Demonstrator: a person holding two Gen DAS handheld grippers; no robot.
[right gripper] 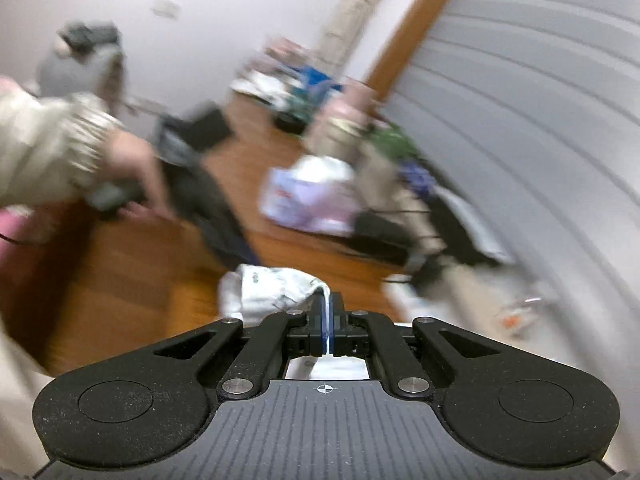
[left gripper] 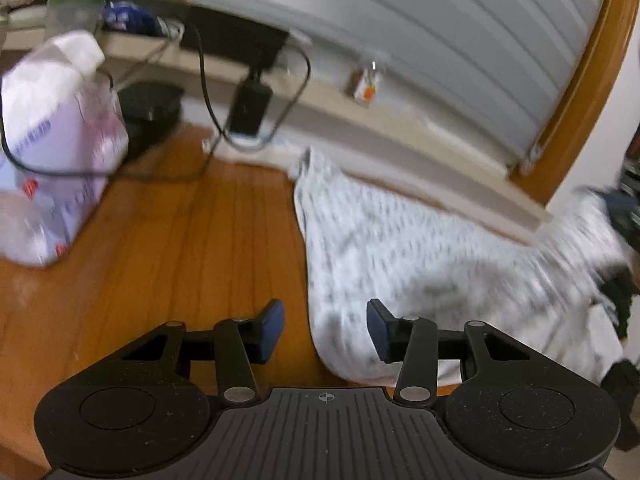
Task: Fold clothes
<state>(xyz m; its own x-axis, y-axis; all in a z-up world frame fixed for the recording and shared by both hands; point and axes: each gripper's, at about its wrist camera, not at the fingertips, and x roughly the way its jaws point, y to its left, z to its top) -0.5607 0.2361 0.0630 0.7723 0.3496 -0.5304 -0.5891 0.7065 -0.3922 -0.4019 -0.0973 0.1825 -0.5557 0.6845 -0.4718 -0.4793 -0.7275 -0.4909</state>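
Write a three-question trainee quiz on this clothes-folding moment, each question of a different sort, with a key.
1. True or false: the right tongs are shut on a fold of the patterned white garment.
2. Multiple choice: the left tongs are A) clamped on the garment, B) open with nothing pressed between the pads, C) holding the black cable.
3. Fill in: the garment lies on a ____ floor.

Key: 1 true; 2 B; 3 wooden.
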